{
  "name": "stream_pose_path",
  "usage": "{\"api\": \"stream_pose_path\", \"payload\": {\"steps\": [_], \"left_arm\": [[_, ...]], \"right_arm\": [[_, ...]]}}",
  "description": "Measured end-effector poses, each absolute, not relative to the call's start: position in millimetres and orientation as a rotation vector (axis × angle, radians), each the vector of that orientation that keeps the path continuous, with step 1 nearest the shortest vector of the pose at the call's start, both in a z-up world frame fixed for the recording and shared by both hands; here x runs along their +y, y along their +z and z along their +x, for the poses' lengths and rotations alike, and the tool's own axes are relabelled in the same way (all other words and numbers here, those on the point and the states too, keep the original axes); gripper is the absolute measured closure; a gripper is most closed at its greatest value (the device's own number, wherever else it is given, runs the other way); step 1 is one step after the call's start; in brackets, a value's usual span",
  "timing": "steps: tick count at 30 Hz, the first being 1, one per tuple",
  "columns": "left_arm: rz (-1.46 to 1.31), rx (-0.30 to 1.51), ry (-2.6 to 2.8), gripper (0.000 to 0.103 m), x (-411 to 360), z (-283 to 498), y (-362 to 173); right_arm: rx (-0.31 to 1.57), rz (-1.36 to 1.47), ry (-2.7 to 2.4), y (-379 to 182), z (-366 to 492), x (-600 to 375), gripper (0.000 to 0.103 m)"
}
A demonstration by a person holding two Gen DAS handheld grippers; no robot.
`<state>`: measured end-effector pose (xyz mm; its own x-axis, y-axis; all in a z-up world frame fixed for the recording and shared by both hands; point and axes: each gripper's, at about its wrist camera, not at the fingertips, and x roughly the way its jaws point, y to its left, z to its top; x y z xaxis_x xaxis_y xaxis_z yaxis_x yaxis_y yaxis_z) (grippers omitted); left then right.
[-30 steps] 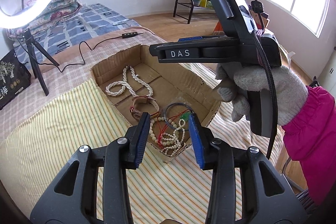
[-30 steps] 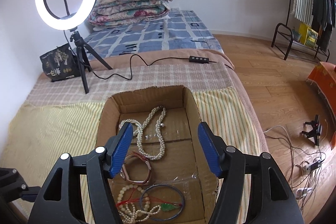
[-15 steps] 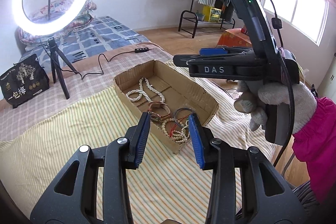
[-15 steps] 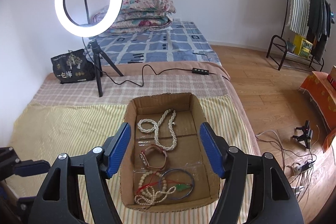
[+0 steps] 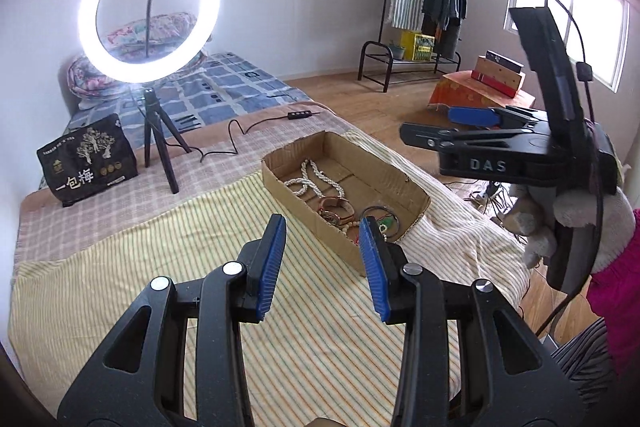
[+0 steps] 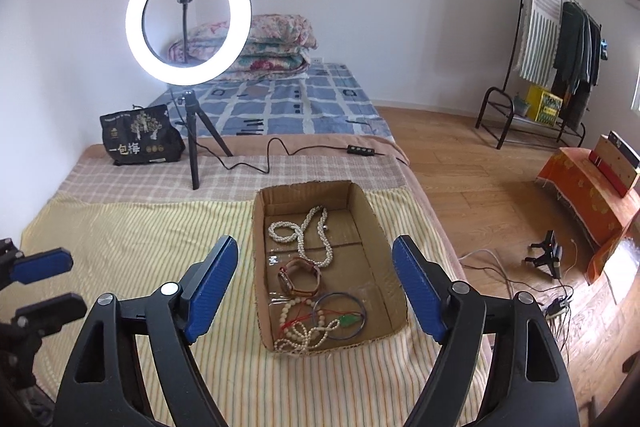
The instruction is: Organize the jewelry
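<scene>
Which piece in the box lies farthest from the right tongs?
The long white pearl necklace, looped at the box's far end; the watch, bangle and bead strands lie nearer.

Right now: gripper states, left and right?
Left gripper: open, holding nothing, above the striped blanket.
Right gripper: open wide, holding nothing, above the cardboard box.

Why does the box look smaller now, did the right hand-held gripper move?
Yes. The right hand-held gripper has pulled back and up from the cardboard box, which now shows whole between its open fingers.
</scene>
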<state>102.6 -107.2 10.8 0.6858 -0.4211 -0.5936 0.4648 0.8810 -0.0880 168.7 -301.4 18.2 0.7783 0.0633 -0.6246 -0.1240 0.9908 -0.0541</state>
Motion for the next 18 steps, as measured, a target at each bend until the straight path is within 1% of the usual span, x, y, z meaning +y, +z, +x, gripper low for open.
{"api": "stream_pose_path", "payload": {"steps": [2, 6, 7, 8, 11, 18], "left_arm": [[0.068, 0.636, -0.495, 0.049, -102, 98, 15], [0.094, 0.607, -0.472, 0.045, -97, 86, 23], [0.102, 0.601, -0.465, 0.040, -96, 85, 24], [0.107, 0.594, -0.453, 0.032, -95, 82, 25], [0.095, 0.592, -0.428, 0.018, -90, 78, 25], [0.121, 0.579, -0.349, 0.004, -83, 74, 24]], "right_arm": [[0.655, -0.098, 0.095, 24, 159, -298, 0.023], [0.624, -0.084, 0.092, 32, 141, -294, 0.023], [0.615, -0.081, 0.090, 32, 138, -293, 0.022], [0.606, -0.083, 0.085, 33, 134, -291, 0.022], [0.586, -0.090, 0.074, 33, 124, -287, 0.021], [0.565, -0.105, 0.055, 29, 113, -285, 0.020]]}}
